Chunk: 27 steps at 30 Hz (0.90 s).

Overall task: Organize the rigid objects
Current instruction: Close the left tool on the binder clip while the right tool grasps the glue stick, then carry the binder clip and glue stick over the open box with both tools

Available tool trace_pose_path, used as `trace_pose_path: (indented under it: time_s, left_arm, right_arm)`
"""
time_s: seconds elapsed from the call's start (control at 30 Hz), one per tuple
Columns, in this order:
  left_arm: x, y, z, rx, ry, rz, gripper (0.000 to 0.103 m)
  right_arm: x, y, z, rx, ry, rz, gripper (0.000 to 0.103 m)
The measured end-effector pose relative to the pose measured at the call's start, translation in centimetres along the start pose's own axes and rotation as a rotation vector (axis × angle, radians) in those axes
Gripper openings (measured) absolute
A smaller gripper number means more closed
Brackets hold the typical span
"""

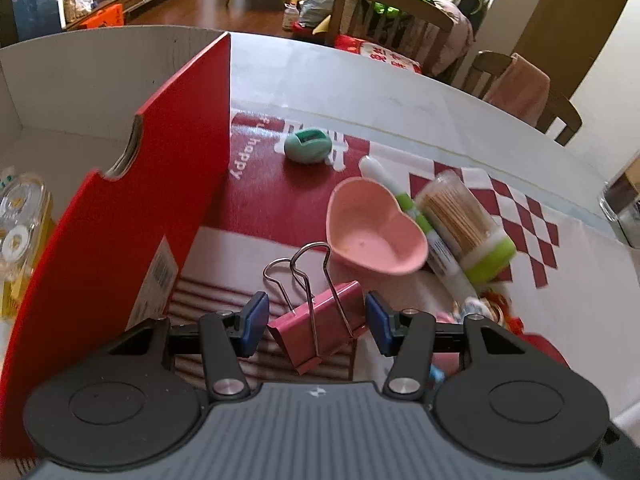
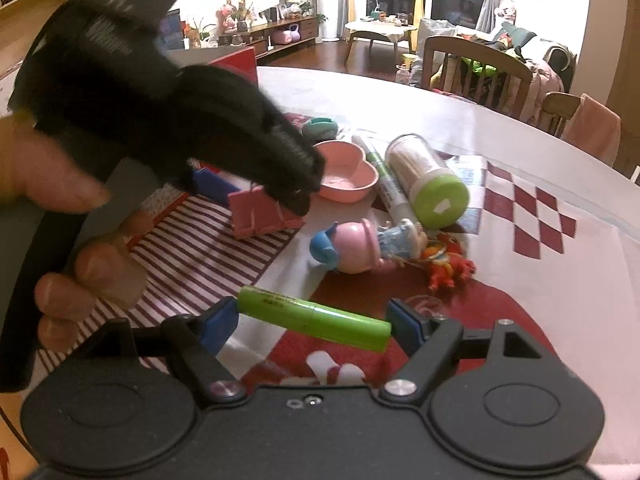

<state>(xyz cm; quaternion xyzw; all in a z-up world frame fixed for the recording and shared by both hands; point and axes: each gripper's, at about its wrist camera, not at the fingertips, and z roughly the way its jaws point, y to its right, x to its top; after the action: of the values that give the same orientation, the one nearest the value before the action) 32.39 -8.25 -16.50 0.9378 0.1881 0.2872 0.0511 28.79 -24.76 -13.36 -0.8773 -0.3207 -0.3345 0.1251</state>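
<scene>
The left gripper (image 1: 316, 322) stands with its jaws wide, one blue pad on each side of the pink binder clip (image 1: 320, 328), which lies between them with its wire handles pointing forward; the left pad looks just short of the clip body, the right pad appears to touch its edge, though contact cannot be confirmed. Risk: the clip sits skewed between the pads, so closing on it would likely load a corner or a wire handle, and the clip may pivot or squirt forward toward the pink heart-shaped dish (image 1: 374, 232) ahead of the jaws. The red box (image 1: 120, 216), the probable destination, stands to the left of the jaws; its raised wall could catch the clip or a finger during a sideways transfer. The right gripper (image 2: 316, 322) also stands wide, with the green marker (image 2: 314, 318) lying crosswise between its pads. The marker spans nearly the whole gap, left end at the left pad. Closing would press it end to end, and it may roll or kick out.
</scene>
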Motion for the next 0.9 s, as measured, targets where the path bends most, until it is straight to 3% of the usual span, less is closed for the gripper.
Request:
trace_pose_path:
  time_s: [0.53, 0.9]
  left_arm:
    - [-1.7, 1.0, -8.1, -0.137, 0.043, 0.145, 0.052]
    - [-1.2, -1.9, -14.3, -0.195, 0.063, 0.178, 0.052]
  right_arm:
    - [1.0, 0.3, -6.8, 0.009, 0.042, 0.040, 0.080]
    - [3.7, -3.7, -9.6, 0.035, 0.092, 0.035, 0.080]
